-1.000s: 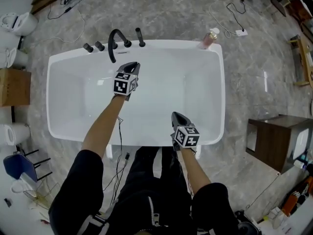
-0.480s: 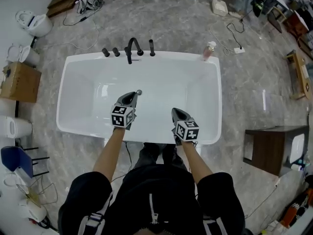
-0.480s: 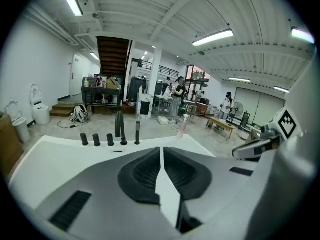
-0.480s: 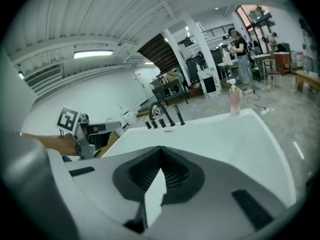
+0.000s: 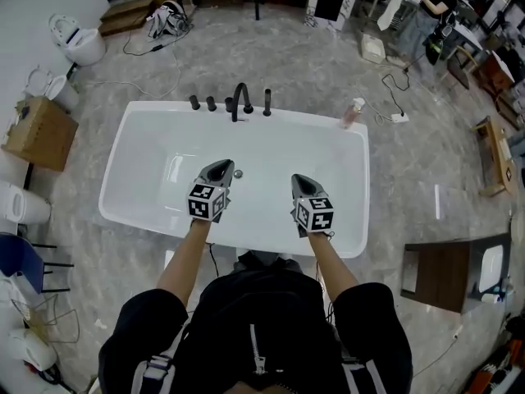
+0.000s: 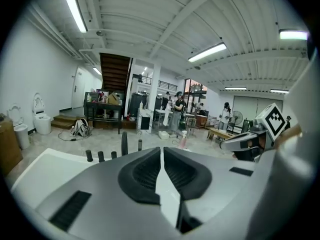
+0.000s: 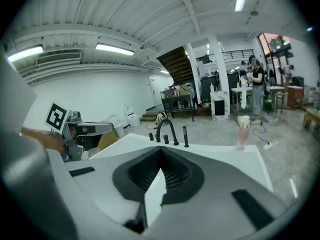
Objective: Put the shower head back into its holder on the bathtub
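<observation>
Currently: the task looks finished; both grippers hang over the tub, by its near rim.
Shower head: a slim black rod standing upright on the far rim, just right of the faucet and well apart from both grippers. It is seemingly in its holder, though the socket is too small to make out.
Left gripper: jaws pressed together, nothing between them.
Right gripper: jaws pressed together, empty.
Next: probably only a check that the head sits straight; if not, a reach to the far rim.
</observation>
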Tool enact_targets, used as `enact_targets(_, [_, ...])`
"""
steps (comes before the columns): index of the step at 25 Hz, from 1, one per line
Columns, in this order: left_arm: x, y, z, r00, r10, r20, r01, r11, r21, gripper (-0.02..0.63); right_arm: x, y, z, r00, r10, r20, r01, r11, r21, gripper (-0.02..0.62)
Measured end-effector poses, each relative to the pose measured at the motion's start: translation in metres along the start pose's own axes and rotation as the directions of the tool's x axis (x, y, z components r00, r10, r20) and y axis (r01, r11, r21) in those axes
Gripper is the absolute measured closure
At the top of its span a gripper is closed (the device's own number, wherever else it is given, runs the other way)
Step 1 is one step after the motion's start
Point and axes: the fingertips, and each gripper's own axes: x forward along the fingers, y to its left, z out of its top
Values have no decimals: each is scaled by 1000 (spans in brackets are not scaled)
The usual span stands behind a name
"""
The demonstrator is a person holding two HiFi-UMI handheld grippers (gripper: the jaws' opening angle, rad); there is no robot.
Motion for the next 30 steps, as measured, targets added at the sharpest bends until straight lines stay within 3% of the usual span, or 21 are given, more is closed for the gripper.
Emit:
enact_targets(8, [-2, 4, 85, 988, -32, 149, 19, 996, 91, 566, -12, 17, 108, 981, 2, 194, 27, 989, -147, 589])
enact_targets(12, [-8, -2, 117, 977, -52, 207, 22, 989, 145, 566, -24, 31, 139, 963, 13, 270, 41, 981, -192, 589])
enact_targets(17, [-17, -4, 129, 970, -61, 234, 23, 987, 160, 566, -32, 32, 147, 953, 0, 302, 61, 979, -193, 589])
enact_targets(30, [-24, 17, 104, 979, -48, 196, 26, 993, 115, 566, -19, 38, 123, 966, -13, 259, 55, 986, -155, 589])
